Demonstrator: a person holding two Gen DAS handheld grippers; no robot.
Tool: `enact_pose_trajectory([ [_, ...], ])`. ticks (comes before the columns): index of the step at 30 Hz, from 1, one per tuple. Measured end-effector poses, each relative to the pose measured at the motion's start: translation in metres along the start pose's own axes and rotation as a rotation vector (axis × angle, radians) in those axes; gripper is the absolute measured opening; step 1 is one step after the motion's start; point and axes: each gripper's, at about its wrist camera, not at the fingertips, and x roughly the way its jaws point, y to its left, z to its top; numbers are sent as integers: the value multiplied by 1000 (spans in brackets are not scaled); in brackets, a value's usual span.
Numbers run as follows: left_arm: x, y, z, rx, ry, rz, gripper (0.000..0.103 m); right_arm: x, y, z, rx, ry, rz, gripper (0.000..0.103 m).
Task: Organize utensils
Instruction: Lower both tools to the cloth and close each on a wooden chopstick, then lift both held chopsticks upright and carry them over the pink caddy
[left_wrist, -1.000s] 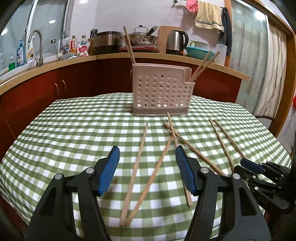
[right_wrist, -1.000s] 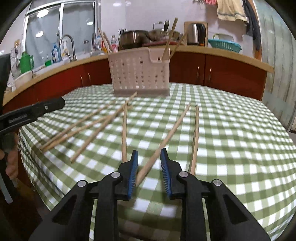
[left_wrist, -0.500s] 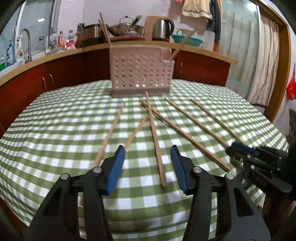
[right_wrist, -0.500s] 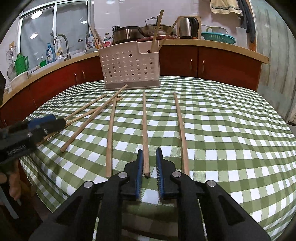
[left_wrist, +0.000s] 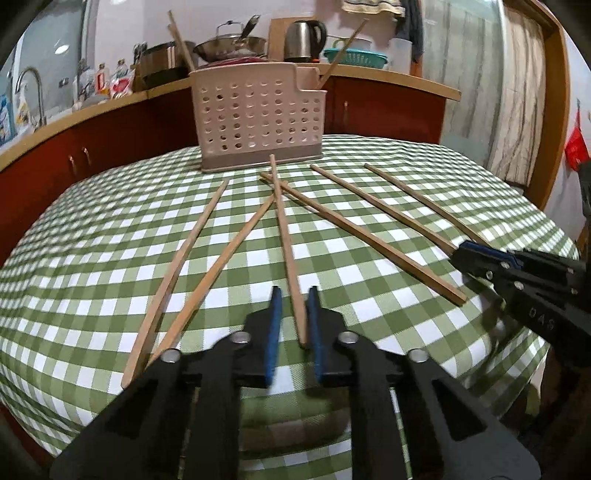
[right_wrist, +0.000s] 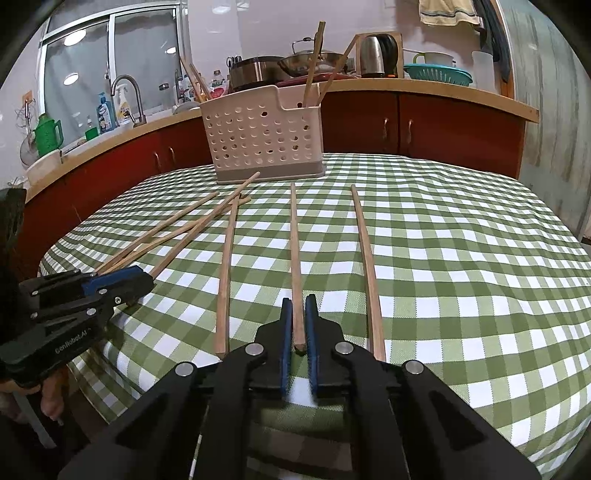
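Note:
Several wooden chopsticks lie on the green checked tablecloth (left_wrist: 110, 251). A beige perforated utensil holder (left_wrist: 260, 116) stands at the far side with a few chopsticks in it; it also shows in the right wrist view (right_wrist: 264, 136). My left gripper (left_wrist: 293, 295) has its jaws nearly closed around the near end of one chopstick (left_wrist: 286, 240), with a small gap on the left side. My right gripper (right_wrist: 298, 304) is shut on the near end of another chopstick (right_wrist: 294, 258). Both chopsticks still rest on the cloth.
Other chopsticks lie to either side: two at the left (left_wrist: 192, 258) and three at the right (left_wrist: 369, 236). A kitchen counter (right_wrist: 443, 92) with kettle, pots and sink runs behind the table. The table edge is close below both grippers.
My left gripper moved right over a chopstick and narrowed its jaws from wide open. My right gripper lined up on a chopstick and closed on it.

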Motion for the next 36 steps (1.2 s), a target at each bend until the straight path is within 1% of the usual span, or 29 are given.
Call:
enact_pose_trajectory([
  [3, -2, -3, -1, 24, -9, 2, 7, 0, 0, 0, -1, 0, 0, 8],
  [8, -6, 4, 0, 5, -18, 9, 7, -5, 2, 3, -5, -22, -1, 7],
  [12, -19, 10, 5, 4, -68, 29, 6, -14, 6, 9, -17, -56, -1, 7],
  [21, -44, 10, 18, 42, -179, 70, 7, -34, 10, 26, -29, -126, 3, 7],
  [25, -55, 12, 26, 40, -221, 79, 7, -45, 12, 36, -36, -163, 2, 7],
  [36, -84, 21, 56, 24, -297, 93, 6, -71, 15, 59, -39, -243, 10, 7],
])
